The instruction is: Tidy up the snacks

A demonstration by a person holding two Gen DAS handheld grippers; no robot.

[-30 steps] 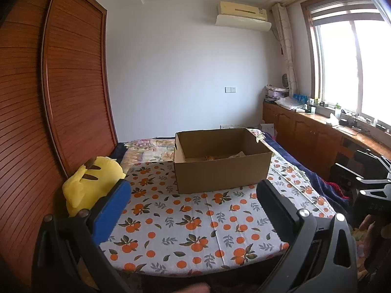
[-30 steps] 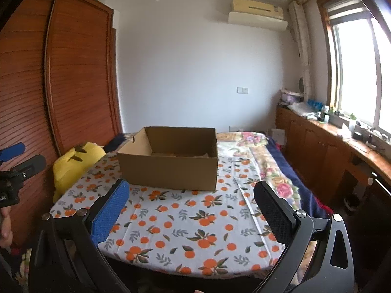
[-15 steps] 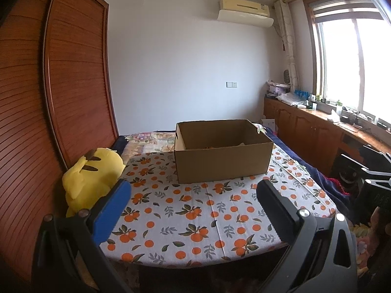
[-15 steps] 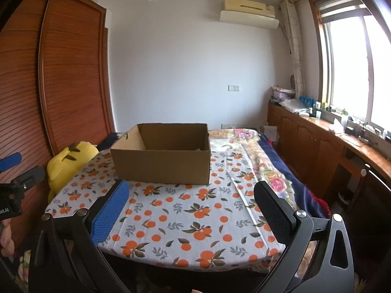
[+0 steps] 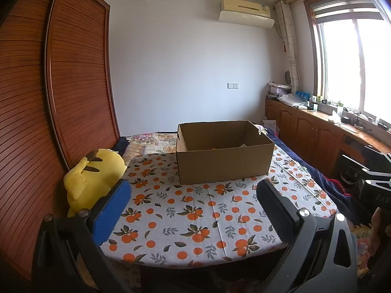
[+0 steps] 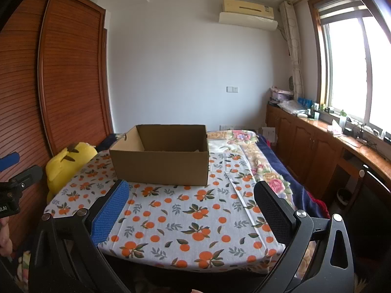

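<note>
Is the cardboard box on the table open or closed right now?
Open. The cardboard box stands upright on the table with no flaps over its top; its inner walls show, and something orange lies inside.

A cardboard box (image 5: 224, 153) stands open on the table (image 5: 195, 219), toward its far side, and something lies low inside it, too hidden to tell what. Left of the box, a plush toy (image 5: 90, 178) sits at the table's edge against the wardrobe (image 5: 48, 97); behind the box lies a bed (image 6: 244, 144), which also runs along its right. Further right of the box a row of cabinets (image 5: 312, 134) stands under the window (image 5: 354, 66), and an air conditioner (image 5: 246, 12) hangs on the wall high above the box.
</note>
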